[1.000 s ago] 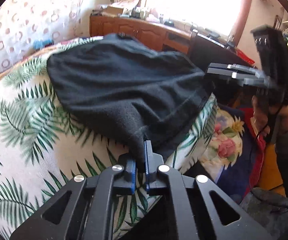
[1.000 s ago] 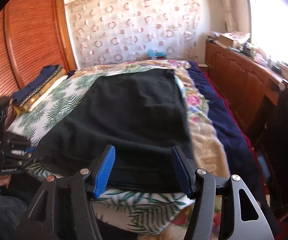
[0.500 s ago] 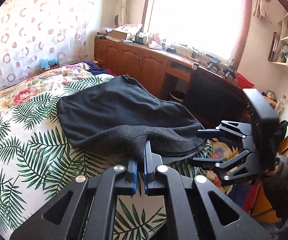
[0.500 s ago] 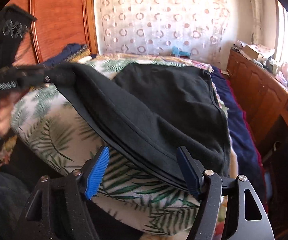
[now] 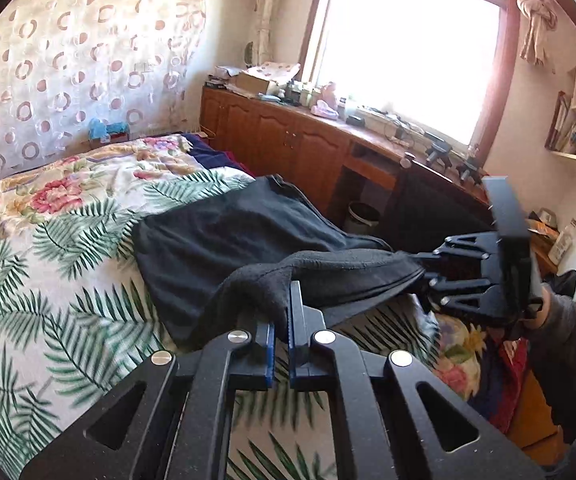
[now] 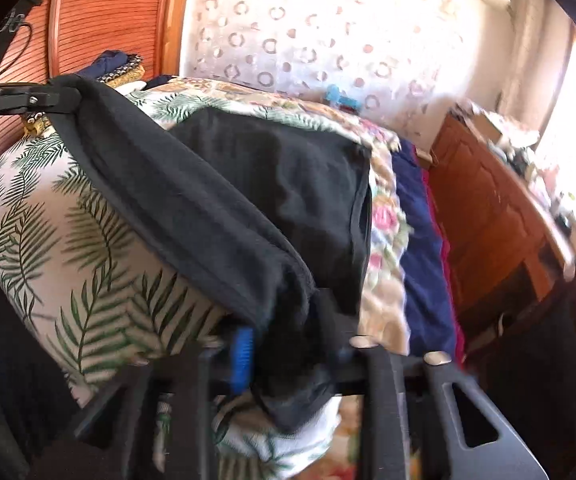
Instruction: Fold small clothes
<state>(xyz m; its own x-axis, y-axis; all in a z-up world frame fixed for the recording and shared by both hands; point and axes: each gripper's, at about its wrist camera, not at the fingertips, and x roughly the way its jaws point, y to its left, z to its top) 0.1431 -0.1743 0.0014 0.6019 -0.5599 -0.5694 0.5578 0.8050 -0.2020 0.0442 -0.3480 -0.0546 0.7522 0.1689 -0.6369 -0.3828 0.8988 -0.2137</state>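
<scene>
- The left gripper (image 5: 281, 320) has its two blue-lined fingers (image 5: 268, 354) pressed nearly together, with a bunched corner of the black garment (image 5: 239, 236) pinched between them.
- In the right wrist view, the right gripper (image 6: 288, 354) has a thick wad of the same garment's hem between its fingers (image 6: 241, 354); the cloth covers most of the gap, and it appears clamped on it.
- From the left wrist view, the right gripper (image 5: 424, 276) is seen off to the right side, gripping the other end of the lifted edge.
- From the right wrist view, the left gripper (image 6: 75, 98) shows at the upper left, holding the far corner.
- The garment's near edge is raised and stretched as a band between the two grippers, above the bed (image 5: 47, 280); the rest of it lies flat on the palm-leaf bedspread (image 6: 47, 240).
- A wooden cabinet (image 5: 288, 148) runs along the wall under the bright window (image 5: 408, 40), beside the bed.
- A curtain with ring patterns (image 5: 67, 60) hangs behind the bed's far end.
</scene>
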